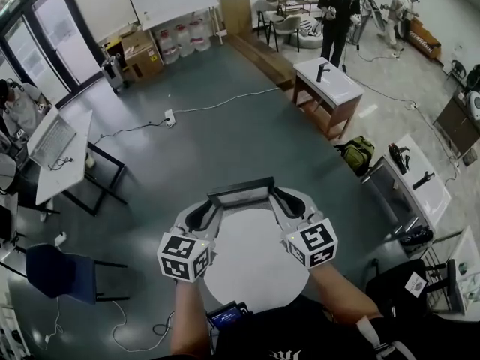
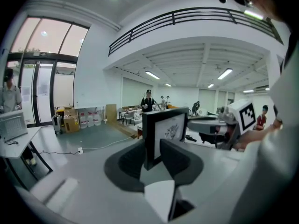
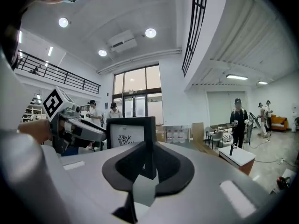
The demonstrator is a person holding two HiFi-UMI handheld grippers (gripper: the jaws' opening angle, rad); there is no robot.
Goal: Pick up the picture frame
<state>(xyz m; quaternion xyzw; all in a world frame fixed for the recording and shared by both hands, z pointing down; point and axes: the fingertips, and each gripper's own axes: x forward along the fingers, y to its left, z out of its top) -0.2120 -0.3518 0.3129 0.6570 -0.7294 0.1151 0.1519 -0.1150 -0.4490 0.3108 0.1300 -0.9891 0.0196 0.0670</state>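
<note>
Black pads (image 2: 175, 157) of my left gripper (image 2: 152, 155) pinch one side edge of the picture frame (image 2: 168, 127), with the black rim sandwiched squarely between them. My right gripper (image 3: 148, 164) does the same on the opposite edge, its jaws pressed onto the rim from both faces. The frame stands upright between the two grippers, and its white sheet with a small drawing faces back toward me.

Past the jaws of each gripper I see only the open room, not a tabletop. In the head view the round white table (image 1: 255, 265) lies below both grippers, with the frame out beyond its far edge over the grey-green floor (image 1: 225, 141). From that I judge the frame is off the table and carried wholly by the two grips.

So the pick-up itself looks done to me. What is left is small: I keep both pinches firm and the two grippers level with each other, so the frame neither twists nor slips from one side.
</note>
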